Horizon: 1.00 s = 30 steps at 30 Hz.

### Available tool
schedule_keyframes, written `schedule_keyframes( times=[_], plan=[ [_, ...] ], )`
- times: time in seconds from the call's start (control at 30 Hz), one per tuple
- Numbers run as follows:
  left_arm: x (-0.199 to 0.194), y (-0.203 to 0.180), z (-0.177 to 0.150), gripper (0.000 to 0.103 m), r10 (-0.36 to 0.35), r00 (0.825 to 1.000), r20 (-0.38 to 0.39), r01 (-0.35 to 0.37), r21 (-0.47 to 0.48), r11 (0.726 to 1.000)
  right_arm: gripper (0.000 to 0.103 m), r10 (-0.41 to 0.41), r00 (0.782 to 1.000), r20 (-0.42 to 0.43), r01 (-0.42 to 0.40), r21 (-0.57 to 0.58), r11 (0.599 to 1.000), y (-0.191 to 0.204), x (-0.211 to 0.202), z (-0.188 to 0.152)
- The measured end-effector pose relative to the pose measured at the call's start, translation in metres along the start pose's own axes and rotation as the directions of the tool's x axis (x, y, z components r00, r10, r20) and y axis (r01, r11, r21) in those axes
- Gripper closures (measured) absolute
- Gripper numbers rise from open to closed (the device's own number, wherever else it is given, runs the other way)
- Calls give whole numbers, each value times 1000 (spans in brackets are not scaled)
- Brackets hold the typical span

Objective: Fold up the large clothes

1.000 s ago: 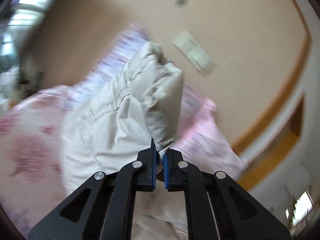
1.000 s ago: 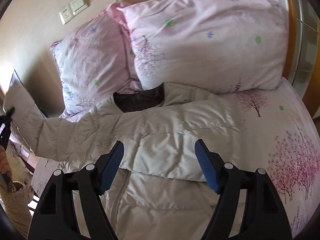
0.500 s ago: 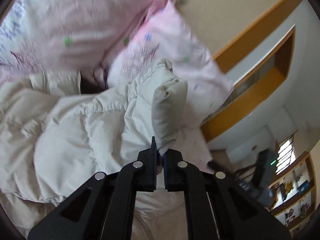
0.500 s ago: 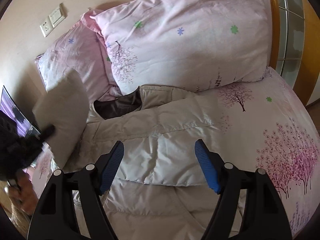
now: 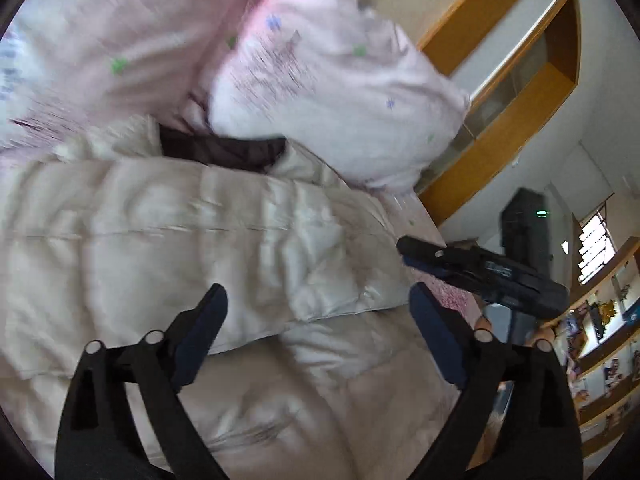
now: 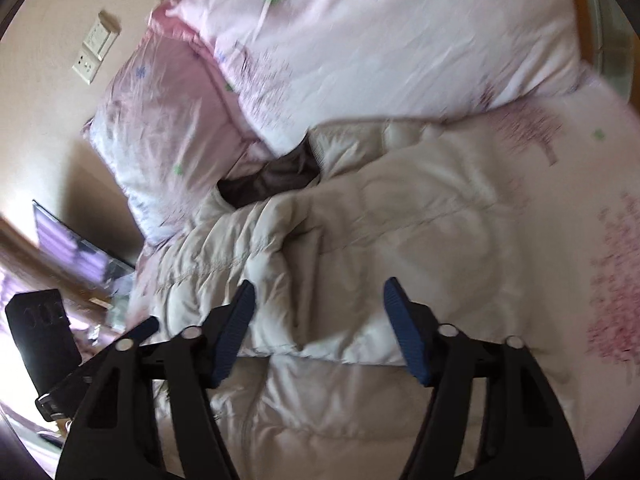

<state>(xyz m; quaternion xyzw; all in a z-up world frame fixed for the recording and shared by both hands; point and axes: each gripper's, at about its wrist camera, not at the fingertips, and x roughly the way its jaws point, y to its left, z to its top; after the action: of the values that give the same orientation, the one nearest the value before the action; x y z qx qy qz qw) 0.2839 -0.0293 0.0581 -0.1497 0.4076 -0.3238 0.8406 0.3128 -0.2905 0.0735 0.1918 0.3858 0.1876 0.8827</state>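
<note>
- The puffy cream jacket (image 5: 224,240) lies on the bed, filling the centre and lower part of both views; its lower part runs off the bottom edge behind the gripper frames, so its hem is cut off.
- Motion blur softens the quilted seams, and in the right wrist view the jacket (image 6: 360,264) is a pale, padded, slightly shiny mass with both sleeves folded across the chest.
- A dark brown lining (image 5: 228,150) shows at the collar opening, partly tucked under the pillows.
- The left gripper (image 5: 316,308) has just been opening; its blue-padded jaws stand wide apart above the folded sleeve, holding nothing.
- The right gripper (image 6: 316,312) has just been closing a little; its ribbed blue pads are open over the quilting, which I cannot tell whether they touch.
- In the left wrist view the right gripper's black body (image 5: 480,276) pokes in at right centre, its far end hidden.
- Two pink pillows (image 6: 360,40) with smeared tree and flower prints fill the upper frame; the matching sheet (image 6: 600,260) lies at right.
- A white wall switch plate (image 6: 96,52) sits upper left.
- Wooden shelving (image 5: 516,92) at upper right is blurred.
</note>
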Motion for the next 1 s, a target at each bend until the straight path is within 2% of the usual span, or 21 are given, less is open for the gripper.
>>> schedule_keyframes(
  times=[0.1,0.17,0.2,0.37,0.4,0.47,0.53,0.63,0.7,0.73,0.8,0.87,0.9,0.93,1.0],
  plan=[
    [-45,25,-15,4,93,993,72,-93,-4,996,44,26,997,-71,-25,12,1000,1,21,-4],
    [-74,45,-26,3,192,975,112,-190,-25,981,48,38,993,-108,-35,32,999,0,34,-6],
    [-90,58,-35,2,253,959,130,-249,-42,968,49,44,992,-120,-39,39,998,-1,38,-7],
    [-140,103,-61,2,436,888,144,-419,-133,898,54,55,985,-163,-52,21,998,10,56,-15],
    [-148,113,-67,2,469,872,143,-448,-156,880,65,53,984,-168,-51,17,999,12,59,-16],
    [-159,125,-73,2,509,850,134,-482,-189,855,87,53,984,-173,-53,5,999,17,64,-19],
    [-166,137,-81,2,537,835,121,-503,-228,834,92,44,993,-112,-47,-23,999,25,55,-20],
    [-169,149,-88,2,569,817,91,-531,-264,805,93,43,999,-27,-43,-32,999,29,36,-20],
    [-168,155,-92,2,596,800,65,-562,-266,783,93,16,1000,-21,-17,-16,1000,25,36,-21],
    [-165,158,-94,2,603,796,49,-573,-258,778,93,-19,999,-47,19,-3,1000,20,43,-22],
    [-160,162,-97,2,607,794,26,-583,-249,773,90,-67,993,-98,69,14,998,12,58,-26],
    [-157,161,-99,2,599,800,21,-578,-237,781,86,-97,988,-120,97,-2,995,11,65,-30],
    [-156,160,-101,2,602,798,30,-581,-226,782,77,-115,987,-113,114,-11,993,14,60,-29],
    [-157,157,-104,2,611,790,53,-589,-207,781,72,-136,986,-94,135,-19,991,17,53,-29],
    [-158,151,-107,2,623,777,94,-603,-173,779,69,-161,987,-23,160,-40,986,24,37,-26]
  ],
)
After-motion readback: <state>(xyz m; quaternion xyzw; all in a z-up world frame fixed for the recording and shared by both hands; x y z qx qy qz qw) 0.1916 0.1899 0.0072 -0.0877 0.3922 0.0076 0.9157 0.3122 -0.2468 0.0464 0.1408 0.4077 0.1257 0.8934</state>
